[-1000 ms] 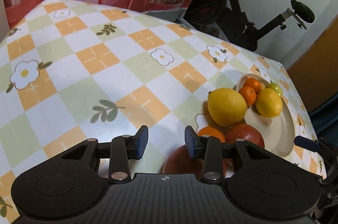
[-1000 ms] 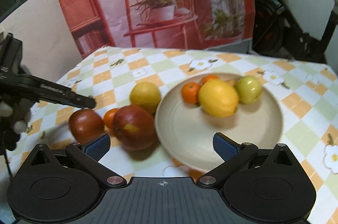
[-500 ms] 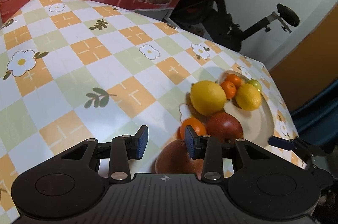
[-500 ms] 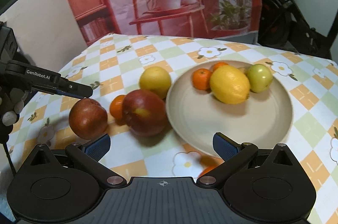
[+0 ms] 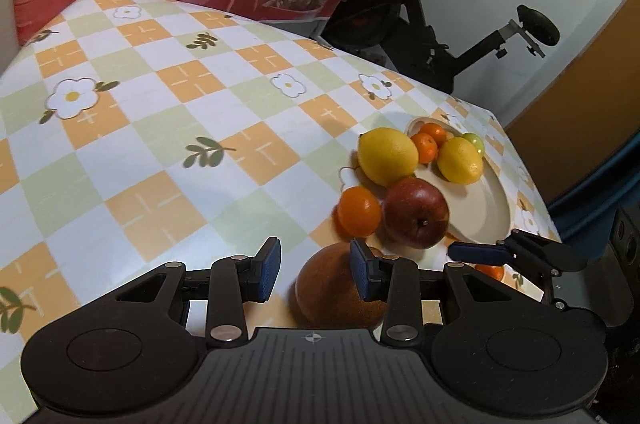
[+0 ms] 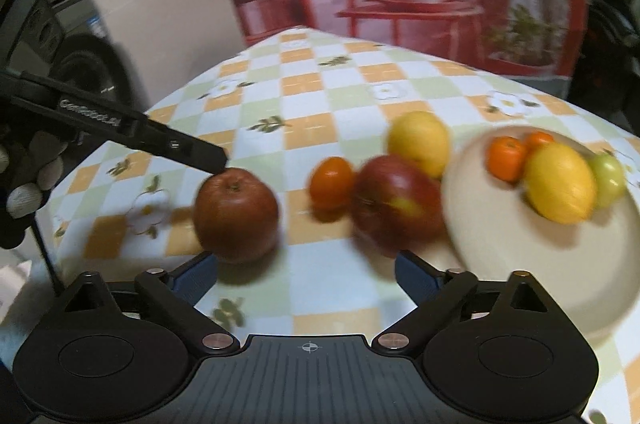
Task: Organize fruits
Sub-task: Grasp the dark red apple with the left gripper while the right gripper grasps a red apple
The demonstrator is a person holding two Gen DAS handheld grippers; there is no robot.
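Two apples, nearer apple upright, stem up, right gripper fingers closing empty, left gripper fingers apart.

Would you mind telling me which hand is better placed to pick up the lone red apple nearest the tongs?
Right. Its tongs are wide, closing, with the apple just ahead. The left tongs gape too narrowly, one pad over the apple.

The left gripper points steeply down, its jaws narrowly parted and empty. The right gripper also tilts down, its wide jaws closing on nothing.
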